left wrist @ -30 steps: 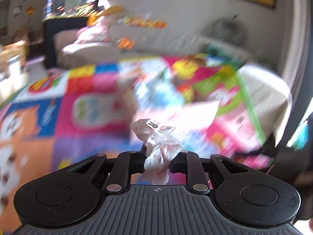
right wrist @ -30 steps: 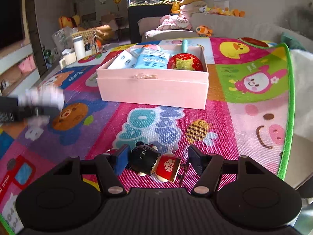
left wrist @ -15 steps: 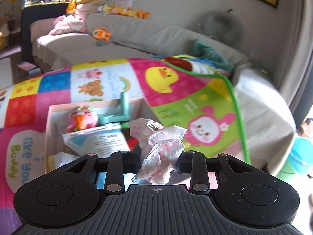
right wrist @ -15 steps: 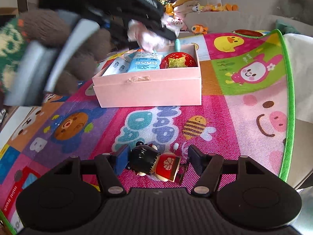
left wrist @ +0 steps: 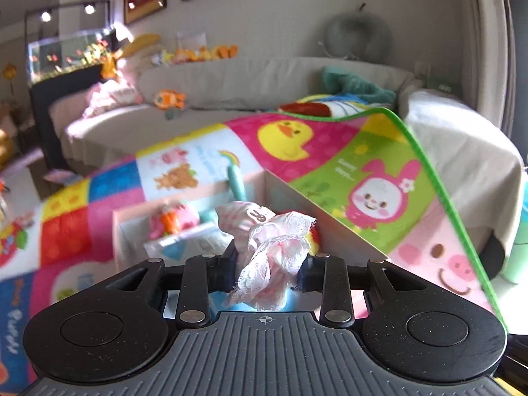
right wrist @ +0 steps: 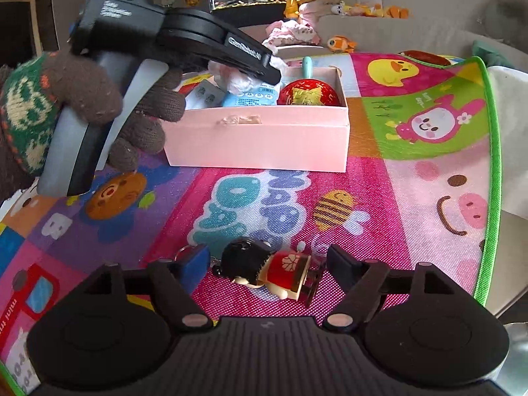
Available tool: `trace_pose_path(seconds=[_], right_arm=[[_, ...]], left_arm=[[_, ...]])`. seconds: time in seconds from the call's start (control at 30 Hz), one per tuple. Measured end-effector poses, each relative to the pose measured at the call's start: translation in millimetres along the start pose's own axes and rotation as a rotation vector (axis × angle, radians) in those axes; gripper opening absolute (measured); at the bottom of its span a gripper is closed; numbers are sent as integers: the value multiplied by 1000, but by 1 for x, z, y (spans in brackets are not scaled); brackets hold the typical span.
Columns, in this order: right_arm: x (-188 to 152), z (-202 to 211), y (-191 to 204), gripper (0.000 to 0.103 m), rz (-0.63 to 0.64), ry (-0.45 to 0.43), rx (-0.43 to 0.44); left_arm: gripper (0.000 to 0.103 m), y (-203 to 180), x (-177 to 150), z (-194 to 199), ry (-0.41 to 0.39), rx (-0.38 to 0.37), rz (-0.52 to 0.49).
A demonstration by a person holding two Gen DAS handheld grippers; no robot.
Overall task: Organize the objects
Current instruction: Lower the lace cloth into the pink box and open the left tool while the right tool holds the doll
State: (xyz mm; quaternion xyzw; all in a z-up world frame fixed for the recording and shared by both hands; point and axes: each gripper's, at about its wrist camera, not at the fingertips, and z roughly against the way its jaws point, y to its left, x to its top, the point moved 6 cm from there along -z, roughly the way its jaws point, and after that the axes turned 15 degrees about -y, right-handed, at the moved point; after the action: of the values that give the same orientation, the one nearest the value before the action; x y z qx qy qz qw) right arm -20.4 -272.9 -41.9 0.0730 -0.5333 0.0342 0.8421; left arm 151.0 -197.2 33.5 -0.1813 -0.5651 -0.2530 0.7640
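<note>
Left tongs [left wrist: 267, 269] clamping lace cloth [left wrist: 270, 250] above box rim [right wrist: 257, 112]; right tongs [right wrist: 265, 260] apart, widening around doll [right wrist: 264, 269].

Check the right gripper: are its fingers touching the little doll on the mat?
Apart. The right wrist view shows mat on both sides between the fingers and the doll; the right gripper straddles it, open.
</note>
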Motion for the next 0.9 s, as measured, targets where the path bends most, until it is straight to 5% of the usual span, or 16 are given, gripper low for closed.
trace_pose_path(seconds=[0.13,0.3,0.43,0.63,0.73,0.9], right_arm=[[-1,-1,4,78,42,10,-20],[-3,-2,7,79,68,24,-30],[-3,-2,9,83,79,27,-28],[-4,-2,11,88,70,33,-3],[-4,-1,12,89,61,31,5],[-2,0,13,89,38,25,18]], left_arm=[[36,-3,-12,-1,33,-40,-11],[36,16,-15,4,33,-113,257],[36,37,-4,9,-22,-79,300],[40,-8,-6,-13,130,-196,-36],[36,-20,-5,-30,151,-146,-151],[38,-3,14,-41,93,10,-179]])
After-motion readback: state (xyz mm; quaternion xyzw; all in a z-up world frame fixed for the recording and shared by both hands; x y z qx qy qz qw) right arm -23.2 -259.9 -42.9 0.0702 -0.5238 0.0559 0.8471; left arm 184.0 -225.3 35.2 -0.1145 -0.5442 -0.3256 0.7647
